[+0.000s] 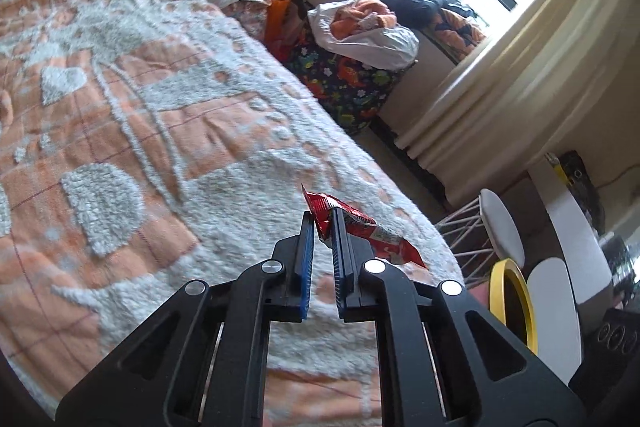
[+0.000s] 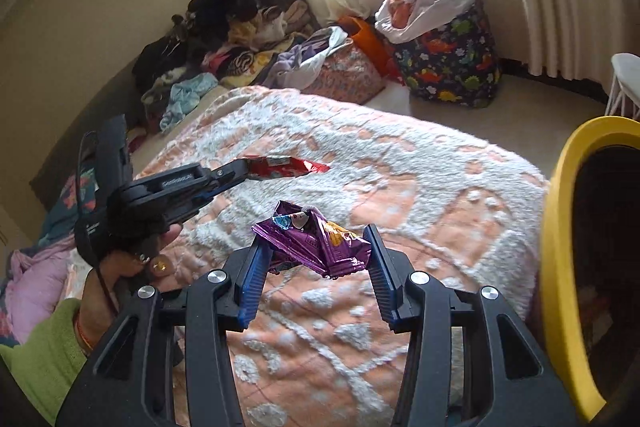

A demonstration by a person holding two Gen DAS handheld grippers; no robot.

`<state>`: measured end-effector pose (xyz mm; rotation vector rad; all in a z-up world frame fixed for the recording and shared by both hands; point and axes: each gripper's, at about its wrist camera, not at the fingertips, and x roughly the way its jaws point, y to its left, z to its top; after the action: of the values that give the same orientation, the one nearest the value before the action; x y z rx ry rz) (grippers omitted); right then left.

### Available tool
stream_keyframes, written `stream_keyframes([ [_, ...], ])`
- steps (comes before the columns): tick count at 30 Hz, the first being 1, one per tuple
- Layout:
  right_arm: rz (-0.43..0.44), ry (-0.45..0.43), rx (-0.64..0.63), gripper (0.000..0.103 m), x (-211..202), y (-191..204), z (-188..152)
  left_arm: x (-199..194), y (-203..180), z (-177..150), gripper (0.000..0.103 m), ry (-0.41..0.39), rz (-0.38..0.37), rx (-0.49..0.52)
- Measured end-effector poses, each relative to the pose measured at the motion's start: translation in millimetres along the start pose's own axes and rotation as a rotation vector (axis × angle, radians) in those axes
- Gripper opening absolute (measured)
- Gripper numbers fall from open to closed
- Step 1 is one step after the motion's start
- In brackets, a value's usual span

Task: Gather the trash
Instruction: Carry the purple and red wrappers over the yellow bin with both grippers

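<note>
My left gripper (image 1: pixel 322 221) is shut on a red snack wrapper (image 1: pixel 360 231), pinched at one end between the blue pads and lifted above the bed. From the right wrist view the same left gripper (image 2: pixel 240 169) shows side-on with the red wrapper (image 2: pixel 284 165) sticking out of its tips. My right gripper (image 2: pixel 314 237) is shut on a crumpled purple wrapper (image 2: pixel 316 241), which spans the gap between its two fingers above the blanket. A yellow-rimmed bin (image 2: pixel 560 247) stands just right of the bed, and its yellow rim (image 1: pixel 516 303) also shows in the left wrist view.
The bed carries an orange and white fluffy blanket (image 1: pixel 140 127). Clothes piles (image 2: pixel 224 39) lie at its far side. A dinosaur-print bag (image 2: pixel 452 67) with a white plastic bag (image 2: pixel 424 3) on top stands by the curtains. White stools (image 1: pixel 504 227) are near the bin. A person's hand in a green sleeve (image 2: pixel 48 355) holds the left gripper.
</note>
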<state>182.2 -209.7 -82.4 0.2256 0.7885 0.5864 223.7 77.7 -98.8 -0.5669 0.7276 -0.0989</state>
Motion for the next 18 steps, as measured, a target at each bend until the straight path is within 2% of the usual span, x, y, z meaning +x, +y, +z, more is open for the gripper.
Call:
stream_keyframes([
  [8,-0.060,-0.067,0.067,0.044,-38,-38,5,-1,-50,-7,0.005,0.003,-0.043,0.120],
  [18,-0.146,-0.115,0.151,0.044,-74,-79,-2,4,-96,-25,0.005,0.033,-0.089,0.221],
])
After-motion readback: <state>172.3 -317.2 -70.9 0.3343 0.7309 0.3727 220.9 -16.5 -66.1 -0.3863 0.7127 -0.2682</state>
